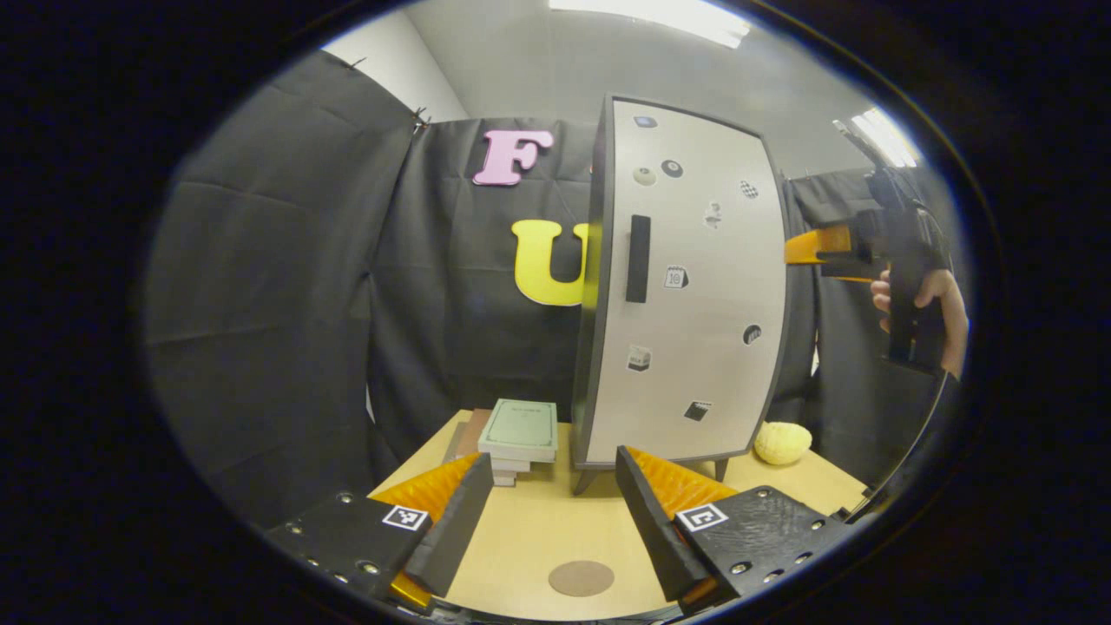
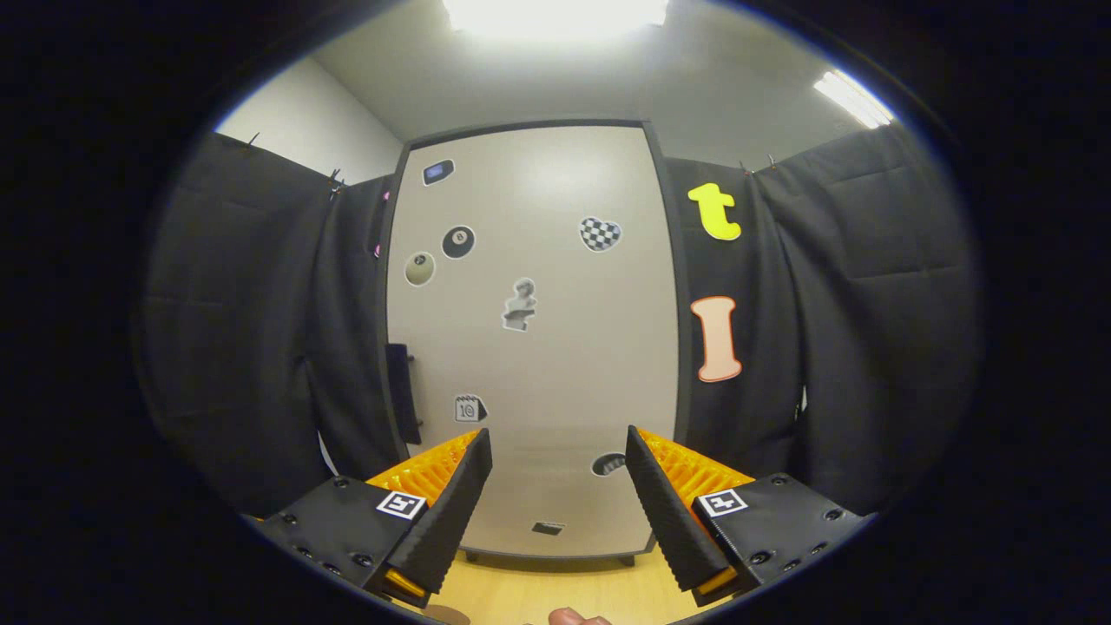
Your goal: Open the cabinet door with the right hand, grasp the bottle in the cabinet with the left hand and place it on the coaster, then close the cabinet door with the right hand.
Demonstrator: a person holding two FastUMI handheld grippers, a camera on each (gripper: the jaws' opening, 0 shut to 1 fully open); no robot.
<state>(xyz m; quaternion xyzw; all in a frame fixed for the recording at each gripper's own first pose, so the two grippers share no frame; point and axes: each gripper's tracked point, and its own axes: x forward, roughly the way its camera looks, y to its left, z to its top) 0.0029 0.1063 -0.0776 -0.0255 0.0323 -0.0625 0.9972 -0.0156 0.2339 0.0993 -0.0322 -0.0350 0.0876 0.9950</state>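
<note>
Left gripper view shows the left hand-held gripper (image 1: 548,512) with its two fingers spread wide and nothing between them, held low over the pale wooden surface (image 1: 529,529). Near, between the fingers, lies the round brown coaster (image 1: 581,578). Farther off stands the tall white cabinet with a dark frame (image 1: 686,295); its door is shut, with a black vertical handle (image 1: 638,259) near the left edge and small stickers scattered over it. Left of the cabinet lies a stack of books with a pale green one on top (image 1: 519,434), and at its right foot a yellow knobbly ball (image 1: 781,442). At the far right a hand (image 1: 933,317) holds the right hand-held gripper (image 1: 803,252) beside the cabinet's right edge.

Right gripper view has the right hand-held gripper (image 2: 555,486) wide open and empty, facing the closed door (image 2: 538,347), the handle (image 2: 401,392) to the left.
</note>
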